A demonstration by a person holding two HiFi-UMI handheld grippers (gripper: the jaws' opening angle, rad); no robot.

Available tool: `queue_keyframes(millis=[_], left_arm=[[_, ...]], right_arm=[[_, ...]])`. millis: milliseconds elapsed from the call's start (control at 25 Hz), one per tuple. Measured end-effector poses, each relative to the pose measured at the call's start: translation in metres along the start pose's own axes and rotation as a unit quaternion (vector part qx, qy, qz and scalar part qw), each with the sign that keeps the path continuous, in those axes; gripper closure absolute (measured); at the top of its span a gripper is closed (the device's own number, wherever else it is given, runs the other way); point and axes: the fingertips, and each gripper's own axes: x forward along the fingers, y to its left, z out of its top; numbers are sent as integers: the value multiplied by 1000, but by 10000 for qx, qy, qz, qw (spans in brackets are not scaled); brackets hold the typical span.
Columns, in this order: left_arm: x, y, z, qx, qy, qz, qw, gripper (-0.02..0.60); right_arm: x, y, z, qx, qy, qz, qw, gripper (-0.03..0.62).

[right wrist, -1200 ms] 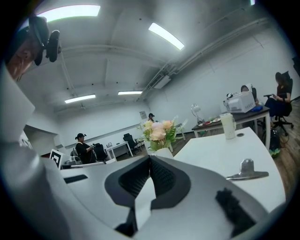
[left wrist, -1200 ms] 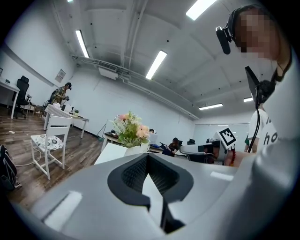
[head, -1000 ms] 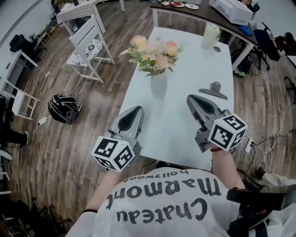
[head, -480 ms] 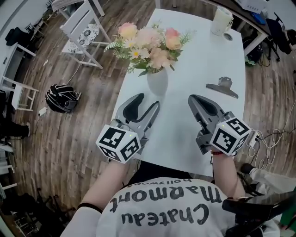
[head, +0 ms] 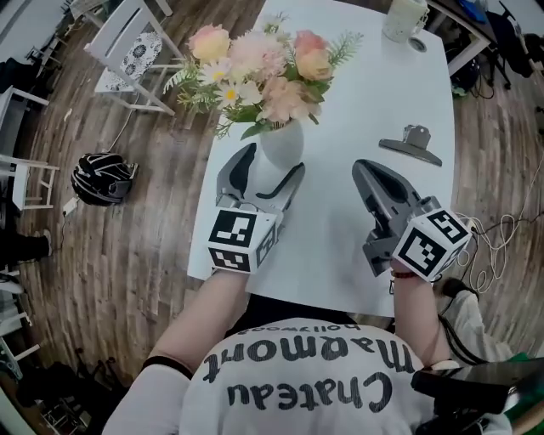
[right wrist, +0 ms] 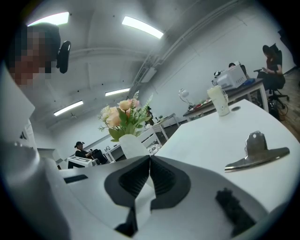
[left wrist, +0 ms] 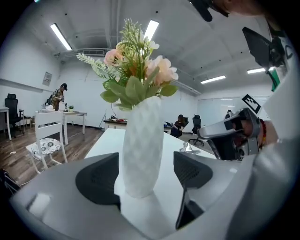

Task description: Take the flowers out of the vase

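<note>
While right gripper (head: 364,168) jaws meet, left gripper (head: 272,164) jaws, just opened, flank the dimpled vase (head: 281,143).

Metal clip (head: 411,144), pale cup (head: 404,17), white chair (head: 127,51), helmet (head: 102,177)

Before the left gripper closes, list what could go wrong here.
1. The jaws of the left gripper have just been opening and straddle the vase without touching it; a skewed close could tip it near the table edge.
2. The right gripper is shut; unopened, it may only knock the flowers.
</note>
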Motion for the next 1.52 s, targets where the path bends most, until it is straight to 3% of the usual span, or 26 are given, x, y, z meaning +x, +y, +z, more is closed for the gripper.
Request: queue_keyframes(millis=[160,400,560,1320,1520], left_arm=[[11,-2,-7,68,37,-124,9999,229],[16,7,-7,173,-15,68,9998,233],[16,10,-10,225,-17,119,9997,291],[23,11,-16,339,57,-17,9994,268],[24,8,-16,419,21,-66,9991,270]], right_arm=[[0,-1,1,34,-43,-92,9999,577],[6,10,11,-90,-72,-47,9999,577],[9,14,14,-109,-103,-61,9999,577],[14,23,22,-179,-125,-167,9996,577],[21,31,25,-334,-69,2,9994,577]])
